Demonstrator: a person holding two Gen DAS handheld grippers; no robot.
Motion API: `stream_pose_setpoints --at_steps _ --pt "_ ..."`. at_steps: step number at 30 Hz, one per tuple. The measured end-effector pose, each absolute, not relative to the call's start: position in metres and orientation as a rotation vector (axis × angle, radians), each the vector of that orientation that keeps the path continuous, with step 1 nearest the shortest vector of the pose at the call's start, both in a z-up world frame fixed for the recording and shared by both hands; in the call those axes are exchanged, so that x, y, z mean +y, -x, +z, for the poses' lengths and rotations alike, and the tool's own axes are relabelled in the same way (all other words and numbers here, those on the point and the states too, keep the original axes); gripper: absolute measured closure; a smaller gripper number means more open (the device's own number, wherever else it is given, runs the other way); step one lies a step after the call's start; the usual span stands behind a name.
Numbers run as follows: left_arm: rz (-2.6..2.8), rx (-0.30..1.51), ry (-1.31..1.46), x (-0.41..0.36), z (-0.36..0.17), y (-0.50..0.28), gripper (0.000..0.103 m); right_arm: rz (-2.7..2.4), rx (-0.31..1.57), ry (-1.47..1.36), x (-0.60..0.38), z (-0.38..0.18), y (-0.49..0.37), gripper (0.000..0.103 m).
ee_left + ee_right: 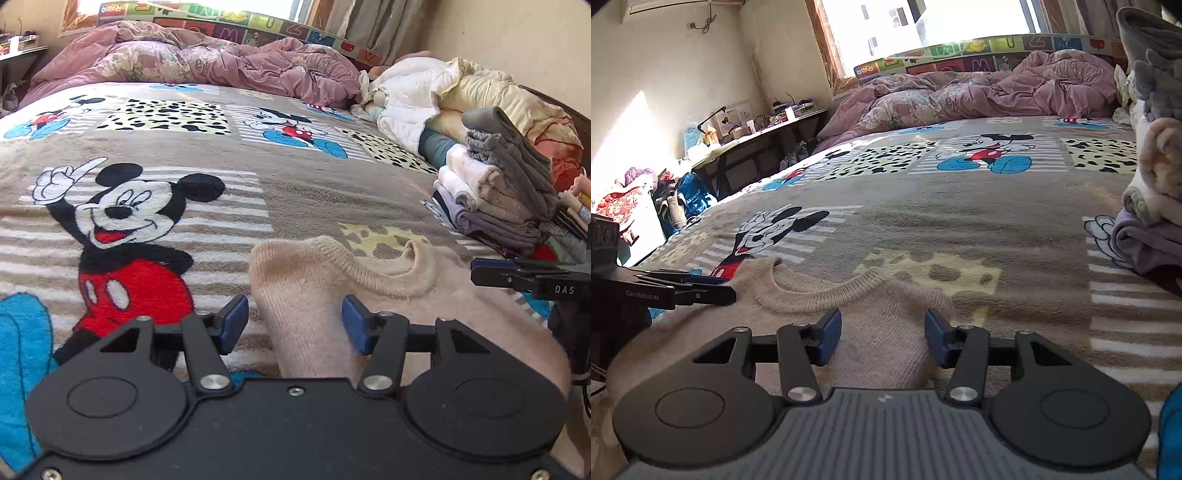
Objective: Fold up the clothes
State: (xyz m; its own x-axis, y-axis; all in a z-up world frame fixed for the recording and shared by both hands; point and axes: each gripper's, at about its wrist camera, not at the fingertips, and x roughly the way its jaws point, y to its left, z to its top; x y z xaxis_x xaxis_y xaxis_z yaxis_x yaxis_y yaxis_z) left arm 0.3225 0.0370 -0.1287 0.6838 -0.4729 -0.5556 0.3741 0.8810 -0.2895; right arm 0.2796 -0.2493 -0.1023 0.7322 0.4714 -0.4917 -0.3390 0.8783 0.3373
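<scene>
While the sweater (303,295) lies on the bed (295,192) with its collar turned toward the window, both tools sit low over it, 1 at each shoulder, probably so the 2 sides can be worked evenly. The left tool (295,325) is spread wide, knit bunched between its pads but not pinched. The right tool (882,332) gapes likewise above flat knit. A stack (495,192) of folded clothes stands near, right of the sweater.

Sunlit window (934,22) behind cluttered desk (757,133)
</scene>
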Motion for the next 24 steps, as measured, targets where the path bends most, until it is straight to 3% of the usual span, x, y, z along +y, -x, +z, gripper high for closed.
stream_pose_setpoints --at_steps 2,8,14,24 --pt "-0.440 0.652 0.244 0.049 -0.123 -0.299 0.048 0.432 0.611 -0.346 -0.257 -0.107 -0.260 0.043" --pt "-0.390 0.712 0.593 0.073 -0.137 -0.234 0.038 0.371 0.631 -0.688 -0.281 -0.121 -0.202 0.032" --pt "-0.340 0.793 0.718 0.063 -0.159 -0.215 0.029 0.283 0.653 -0.841 -0.276 -0.149 -0.167 0.035" --pt "-0.354 0.774 0.729 0.051 -0.168 -0.248 0.035 0.306 0.702 -0.838 -0.265 -0.152 -0.214 0.033"
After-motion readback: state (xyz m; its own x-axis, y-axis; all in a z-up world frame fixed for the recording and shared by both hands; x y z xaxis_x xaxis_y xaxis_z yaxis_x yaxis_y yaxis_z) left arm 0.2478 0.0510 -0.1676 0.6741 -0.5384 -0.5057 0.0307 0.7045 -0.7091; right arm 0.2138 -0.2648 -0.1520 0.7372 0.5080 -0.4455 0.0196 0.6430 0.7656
